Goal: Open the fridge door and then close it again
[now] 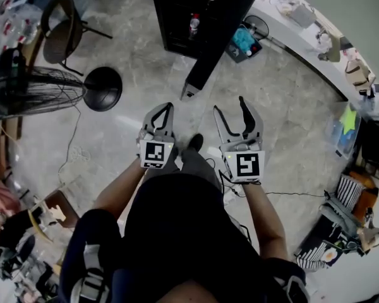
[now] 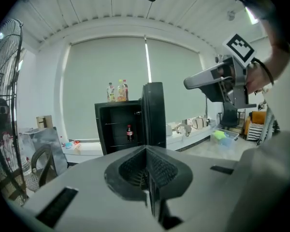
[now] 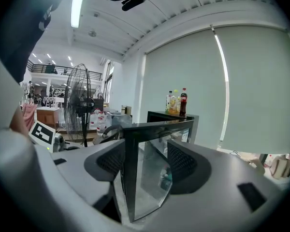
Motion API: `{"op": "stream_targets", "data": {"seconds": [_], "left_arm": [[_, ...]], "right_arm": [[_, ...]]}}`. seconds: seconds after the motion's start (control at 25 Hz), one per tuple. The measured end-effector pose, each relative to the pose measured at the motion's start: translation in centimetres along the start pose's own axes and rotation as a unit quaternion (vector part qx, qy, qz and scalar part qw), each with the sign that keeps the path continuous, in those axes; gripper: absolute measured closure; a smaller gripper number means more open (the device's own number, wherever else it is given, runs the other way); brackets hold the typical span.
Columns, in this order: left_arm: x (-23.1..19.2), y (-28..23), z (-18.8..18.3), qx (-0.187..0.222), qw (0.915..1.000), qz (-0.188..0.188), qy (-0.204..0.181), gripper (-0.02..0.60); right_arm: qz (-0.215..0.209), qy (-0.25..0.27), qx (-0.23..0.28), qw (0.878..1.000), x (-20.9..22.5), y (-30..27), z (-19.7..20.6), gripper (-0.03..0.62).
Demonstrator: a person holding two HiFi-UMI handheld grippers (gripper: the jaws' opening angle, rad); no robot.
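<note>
Grey floor [image 1: 132, 43], fridge [image 1: 177, 17] standing open, bottle [image 2: 129, 133] sitting inside; left gripper [image 1: 166, 108] is pinching shut, empty; right gripper [image 1: 229, 107] is gaping wide near the door [image 1: 205, 62].

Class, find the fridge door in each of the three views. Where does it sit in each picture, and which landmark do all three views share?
Head view: the fridge door is at top centre, swung open towards the person.
Left gripper view: the door is in the centre, seen edge-on.
Right gripper view: the door is at lower centre, its glass pane facing the camera.
Shared landmark: the standing fan, left of the door in every view.
</note>
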State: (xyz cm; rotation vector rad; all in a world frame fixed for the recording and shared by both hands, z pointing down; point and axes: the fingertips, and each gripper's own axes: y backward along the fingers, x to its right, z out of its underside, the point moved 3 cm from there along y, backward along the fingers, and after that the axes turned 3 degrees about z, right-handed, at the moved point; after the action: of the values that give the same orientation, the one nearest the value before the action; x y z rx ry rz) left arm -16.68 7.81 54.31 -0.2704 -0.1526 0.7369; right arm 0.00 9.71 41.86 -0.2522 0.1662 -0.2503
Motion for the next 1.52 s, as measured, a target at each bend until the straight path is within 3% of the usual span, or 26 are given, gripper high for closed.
{"op": "stream_targets", "data": {"seconds": [0.64,1.52], "left_arm": [[-5.2,5.9,-2.1,0.034,0.9991,-0.022,0.009,0.558],[-8.5,8.3,-3.3,0.048,0.9984,-0.027,0.001,0.559]], "right_arm": [[0.019,-0.004,-0.004,1.0,-4.8,-4.6,0.1,0.275],[0.144,-0.035,-0.03,0.989,-6.0,-11.9,2.5,0.246]]}}
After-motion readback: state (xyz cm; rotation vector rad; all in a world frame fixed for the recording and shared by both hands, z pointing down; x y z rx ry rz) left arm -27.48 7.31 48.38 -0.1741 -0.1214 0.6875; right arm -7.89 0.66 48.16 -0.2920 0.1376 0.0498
